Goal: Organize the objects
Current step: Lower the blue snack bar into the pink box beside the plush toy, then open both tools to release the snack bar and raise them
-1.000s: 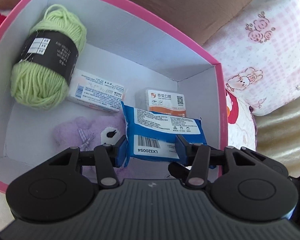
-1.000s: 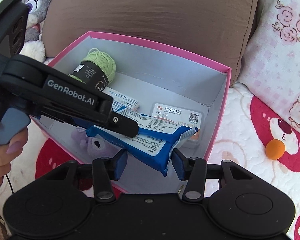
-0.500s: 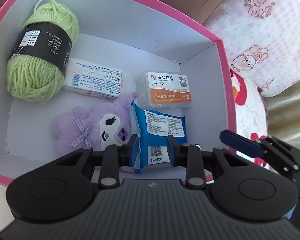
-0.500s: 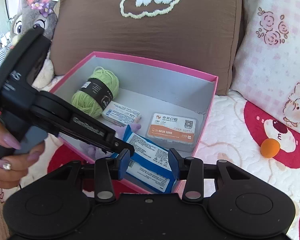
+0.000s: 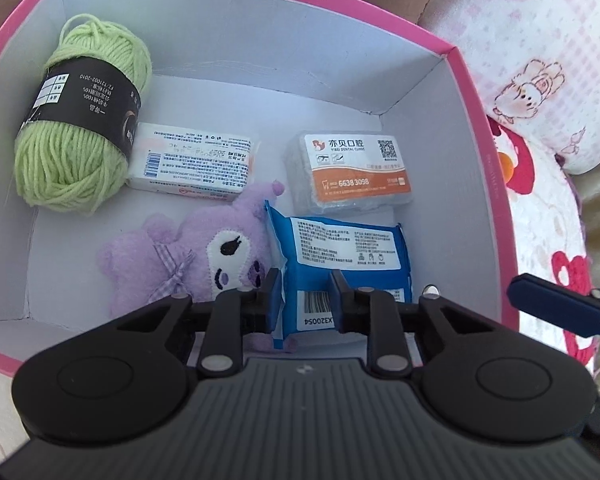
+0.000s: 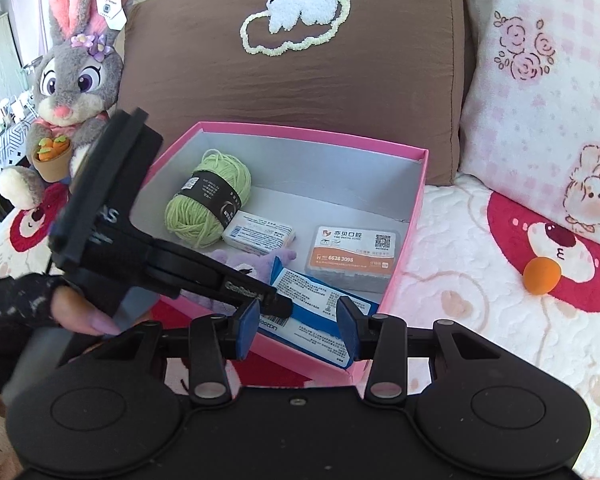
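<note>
The left gripper [image 5: 304, 300] is squeezing the blue packet [image 5: 340, 256] inside the pink box [image 5: 496, 184].
Its jaws are pinching the packet's near end. The packet is lying between the purple plush toy [image 5: 196, 264] and the box wall, just below the orange-label case [image 5: 352, 176]. The right gripper [image 6: 298, 330] is hanging over the box's near edge, jaws a little apart and holding nothing. The green yarn [image 5: 80, 136] and white carton [image 5: 196, 168] are lying farther back.

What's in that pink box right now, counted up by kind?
Yarn balls: 1, green yarn
Plush toys: 1, purple plush
Soft packets: 1, blue packet
Small packs: 2, white pack and orange-label pack
Total: 5 in the box
</note>
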Demonstrator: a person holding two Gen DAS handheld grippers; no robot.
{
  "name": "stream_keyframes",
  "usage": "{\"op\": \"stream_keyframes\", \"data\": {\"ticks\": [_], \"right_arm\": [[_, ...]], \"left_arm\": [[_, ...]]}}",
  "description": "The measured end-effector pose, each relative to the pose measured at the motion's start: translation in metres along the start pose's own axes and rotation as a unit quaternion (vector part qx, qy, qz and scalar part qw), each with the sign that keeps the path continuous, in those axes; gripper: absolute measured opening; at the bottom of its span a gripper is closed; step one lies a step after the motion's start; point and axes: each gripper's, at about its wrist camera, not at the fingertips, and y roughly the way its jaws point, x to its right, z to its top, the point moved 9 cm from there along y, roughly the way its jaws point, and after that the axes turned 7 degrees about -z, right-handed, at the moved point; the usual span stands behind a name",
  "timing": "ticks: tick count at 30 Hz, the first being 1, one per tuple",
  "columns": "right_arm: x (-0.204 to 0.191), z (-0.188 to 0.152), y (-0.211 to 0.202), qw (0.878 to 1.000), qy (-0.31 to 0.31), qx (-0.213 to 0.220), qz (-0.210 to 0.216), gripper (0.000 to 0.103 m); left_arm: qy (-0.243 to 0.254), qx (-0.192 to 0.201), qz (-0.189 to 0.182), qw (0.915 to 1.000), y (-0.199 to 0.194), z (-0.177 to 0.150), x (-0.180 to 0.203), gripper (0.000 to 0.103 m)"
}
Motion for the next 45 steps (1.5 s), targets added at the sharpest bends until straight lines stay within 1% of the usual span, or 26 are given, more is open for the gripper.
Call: {"op": "stream_keyframes", "data": {"ticks": [3,5,7,8,9,10,11,13,15,17,21,23,26,30,31,34,37,41,43,45], "right_arm": [[0.000,-0.002,-0.005,1.000,0.002,0.008,0.004,0.047],[0.001,-0.005,-0.008,1.000,0.014,0.007,0.019,0.047],[0.003,-0.008,-0.011,0.999,0.027,0.006,0.031,0.048],[0.003,-0.008,-0.013,0.999,0.027,0.007,0.029,0.048],[0.003,-0.009,-0.015,0.999,0.025,0.009,0.027,0.048],[0.002,-0.010,-0.017,0.999,0.022,0.010,0.028,0.048],[0.001,-0.010,-0.019,0.999,0.019,0.011,0.030,0.049],[-0.001,-0.010,-0.023,0.999,0.016,0.012,0.033,0.050],[-0.003,-0.010,-0.027,0.999,0.011,0.013,0.035,0.050],[-0.006,-0.011,-0.031,0.999,0.006,0.013,0.039,0.051],[-0.013,-0.012,-0.041,0.999,-0.005,0.008,0.040,0.051],[-0.016,-0.012,-0.048,0.999,-0.008,0.003,0.043,0.052],[-0.021,-0.009,-0.059,0.999,-0.011,-0.002,0.051,0.053],[-0.025,-0.006,-0.073,0.998,-0.011,-0.006,0.062,0.054],[-0.026,-0.005,-0.077,0.998,-0.011,-0.008,0.064,0.054],[-0.026,-0.004,-0.087,0.997,-0.010,-0.013,0.073,0.055],[-0.025,-0.007,-0.097,0.997,-0.015,-0.017,0.073,0.058],[-0.023,-0.015,-0.106,0.999,-0.023,-0.025,0.040,0.060],[-0.025,-0.019,-0.111,0.999,-0.024,-0.023,0.042,0.061],[-0.025,-0.023,-0.115,0.998,-0.027,-0.029,0.045,0.062]], "left_arm": [[0.000,0.018,0.008,0.9998,0.003,0.002,0.000,0.024],[-0.001,0.017,0.011,0.9998,0.003,0.001,-0.001,0.025],[0.002,0.021,0.016,0.9997,-0.005,0.002,0.000,0.026],[0.001,0.022,0.018,0.9996,-0.011,0.004,0.002,0.031],[0.002,0.022,0.016,0.9996,-0.019,0.005,0.003,0.035],[0.003,0.024,0.014,0.9996,-0.027,0.006,0.006,0.043],[0.005,0.029,0.013,0.9995,-0.036,0.007,0.009,0.047],[0.015,0.035,0.025,0.9989,-0.054,0.008,0.013,0.051],[0.025,0.035,0.045,0.9981,-0.071,0.006,0.015,0.055],[0.029,0.036,0.055,0.9974,-0.086,0.003,0.017,0.061],[0.032,0.035,0.050,0.9976,-0.115,-0.003,0.025,0.066],[0.035,0.033,0.053,0.9975,-0.127,-0.006,0.027,0.075],[0.047,0.036,0.070,0.9958,-0.145,-0.013,0.032,0.079],[0.063,0.045,0.110,0.9909,-0.167,-0.021,0.036,0.084],[0.067,0.048,0.113,0.9901,-0.173,-0.023,0.039,0.086],[0.078,0.041,0.104,0.9906,-0.185,-0.030,0.047,0.088],[0.079,0.036,0.094,0.9918,-0.195,-0.037,0.053,0.089],[0.069,0.054,0.103,0.9908,-0.203,-0.052,0.055,0.093],[0.063,0.057,0.103,0.9911,-0.203,-0.060,0.058,0.093],[0.064,0.051,0.093,0.9923,-0.202,-0.066,0.063,0.093]]}}
